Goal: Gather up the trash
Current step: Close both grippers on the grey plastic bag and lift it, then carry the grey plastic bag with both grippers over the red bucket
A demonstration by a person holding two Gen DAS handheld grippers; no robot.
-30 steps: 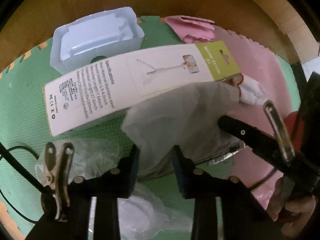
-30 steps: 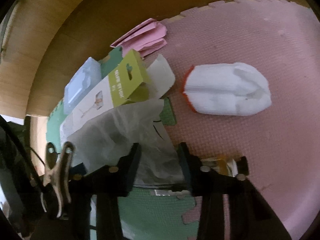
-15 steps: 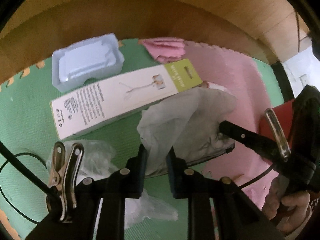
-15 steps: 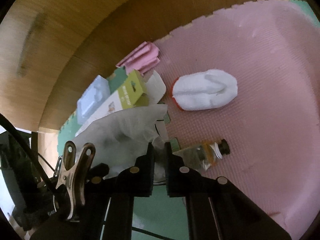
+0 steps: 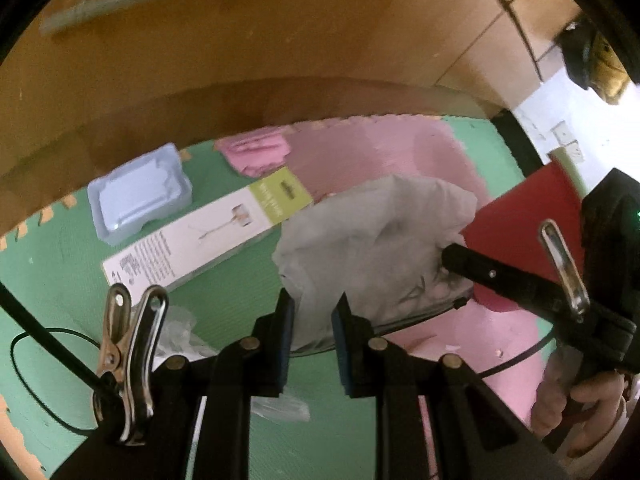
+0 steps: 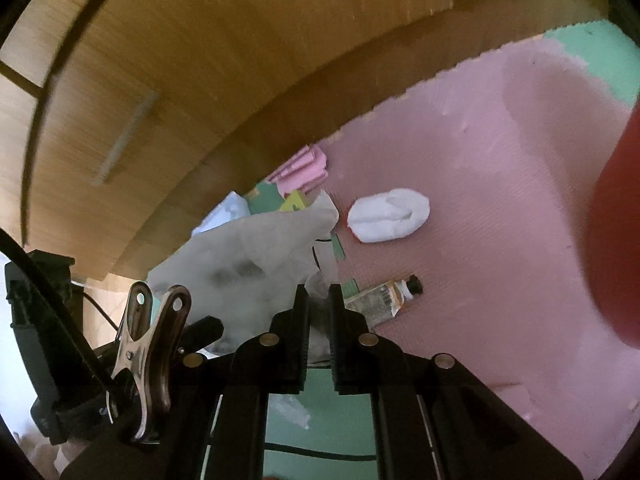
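Green and pink foam mats (image 5: 224,320) cover the floor by a wood wall (image 5: 280,40). Left tongs (image 5: 312,320) and right tongs (image 6: 319,300) each pinch the grey bag (image 5: 372,240), held above the mats; a box (image 5: 200,236), tray (image 5: 136,196) and tube (image 6: 384,300) lie below.

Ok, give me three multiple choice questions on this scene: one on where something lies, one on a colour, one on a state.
1. The white slipper lies on:
A. pink mat
B. green mat
C. the long box

2. The end panel of the long box is:
A. red
B. lime green
C. black

3. The grey plastic bag is:
A. flat on the floor
B. inside the tray
C. pinched by both claws

Answers: 1 A, pink foam surrounds it. 2 B, the far end is lime. 3 C, the left claw and right claw each pinch an edge of it.
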